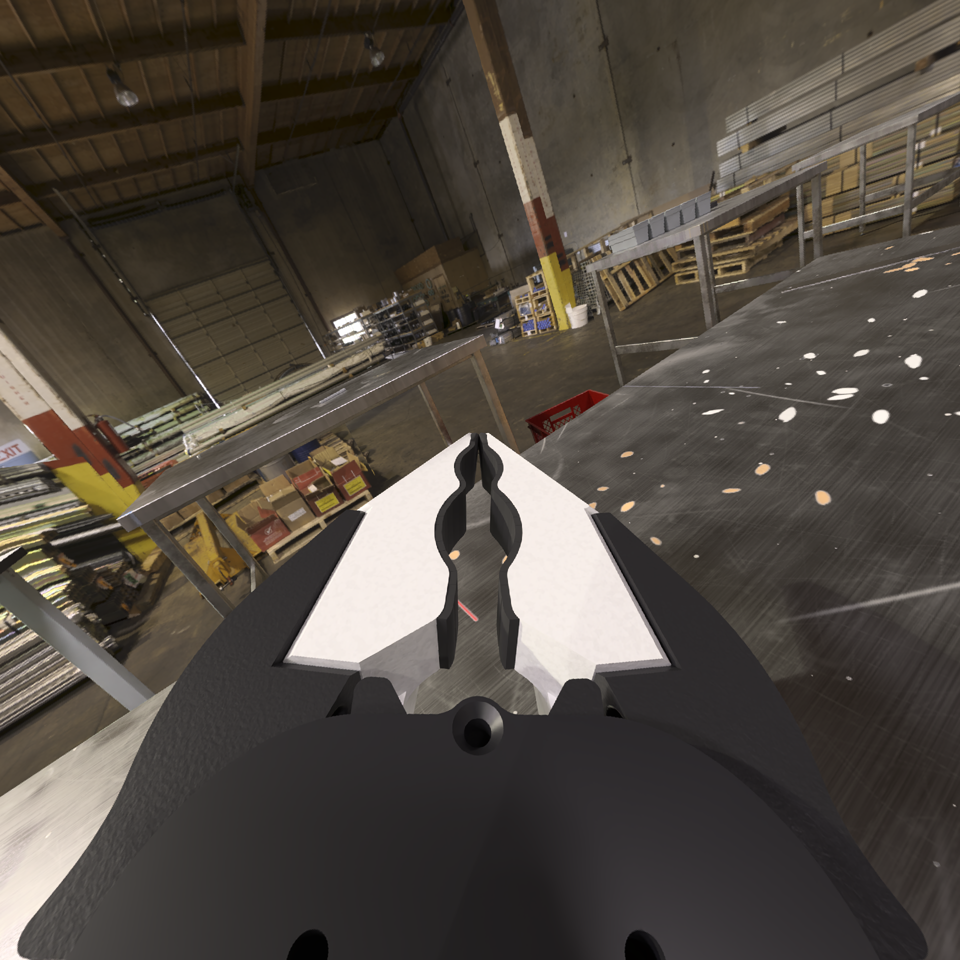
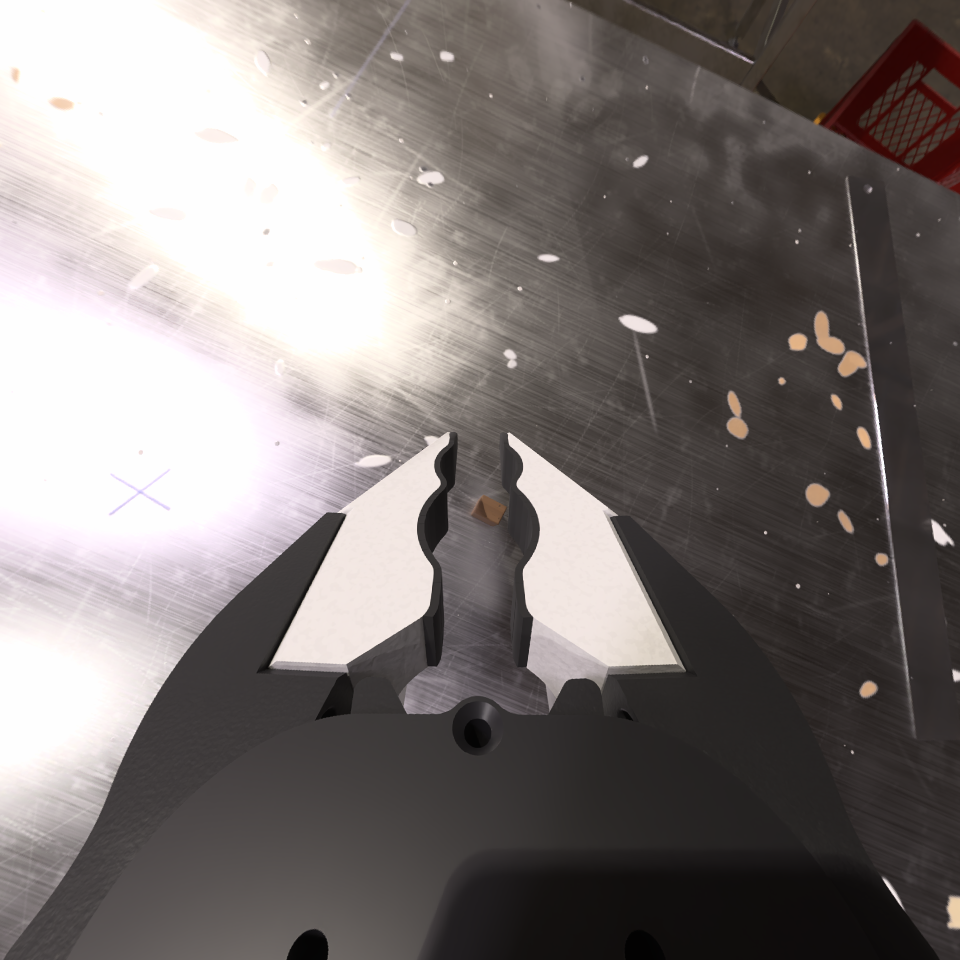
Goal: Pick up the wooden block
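A small tan wooden block [image 2: 487, 511] lies on the scratched metal table [image 2: 649, 249] in the right wrist view. It shows in the gap between my right gripper's fingers, below and apart from them. My right gripper [image 2: 479, 441] is open, its tips a small way apart, and it looks steeply down at the table. My left gripper [image 1: 478, 439] is shut, its tips touching, with nothing between them. It points out over the table's edge [image 1: 571, 431]. The block does not show in the left wrist view.
The table top [image 1: 779, 519] carries white and tan paint spots. A red crate [image 2: 904, 109] stands on the floor past the table's far corner, and also shows in the left wrist view [image 1: 563, 415]. Strong glare [image 2: 130, 363] covers the table's left part. Other metal tables [image 1: 311, 415] stand beyond.
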Controlling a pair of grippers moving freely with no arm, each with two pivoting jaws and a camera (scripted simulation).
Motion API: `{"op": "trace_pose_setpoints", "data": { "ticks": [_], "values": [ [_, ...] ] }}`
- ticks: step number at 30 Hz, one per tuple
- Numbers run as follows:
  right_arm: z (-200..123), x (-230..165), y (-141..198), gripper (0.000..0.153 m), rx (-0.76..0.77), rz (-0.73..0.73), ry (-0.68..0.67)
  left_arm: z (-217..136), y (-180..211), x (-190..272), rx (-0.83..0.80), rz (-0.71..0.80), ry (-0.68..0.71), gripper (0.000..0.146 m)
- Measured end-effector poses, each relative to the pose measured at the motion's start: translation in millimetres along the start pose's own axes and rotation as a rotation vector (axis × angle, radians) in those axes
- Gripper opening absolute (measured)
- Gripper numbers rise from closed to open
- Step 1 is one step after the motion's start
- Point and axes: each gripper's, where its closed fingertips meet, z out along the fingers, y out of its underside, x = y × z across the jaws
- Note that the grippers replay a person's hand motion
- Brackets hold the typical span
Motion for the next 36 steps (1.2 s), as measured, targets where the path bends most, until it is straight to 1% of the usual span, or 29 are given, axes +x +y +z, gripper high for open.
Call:
{"op": "trace_pose_setpoints", "data": {
  "ticks": [2, 6, 9, 14, 17, 21, 25, 30, 36],
  "values": [
    [4, 0, 2, 0.019, -0.019, 0.01, 0.0, 0, 0, 0, 0.0, -0.001, 0.0, 0.0],
    [9, 2, 12, 0.019, -0.07, 0.028, -0.014, 0, 0, 0, 0.001, 0.0, 0.0, 0.0],
    [11, 10, 20, 0.02, -0.129, 0.001, 0.05, 0, 0, 0, 0.001, 0.0, 0.0, 0.0],
    [10, 29, 25, 0.016, -0.173, 0.003, 0.197, 0, 0, 0, 0.001, -0.001, 0.0, 0.0],
    [5, 39, 26, 0.015, -0.182, 0.023, 0.255, 0, 0, 0, 0.0, 0.001, 0.001, 0.0],
    [-7, 42, 16, 0.014, -0.111, 0.09, 0.25, 0, 0, 0, 0.0, 0.0, 0.002, 0.0],
    [-15, 41, 12, 0.014, -0.081, 0.099, 0.231, 1, 0, 1, -0.001, 0.0, 0.003, 0.0],
    [-14, 31, 16, 0.014, -0.1, 0.075, 0.162, 0, 0, 1, -0.001, -0.001, 0.003, 0.0],
    [-12, 31, 25, 0.014, -0.153, 0.053, 0.154, 1, 1, 1, -0.001, -0.002, 0.004, 0.0]
  ]
}}
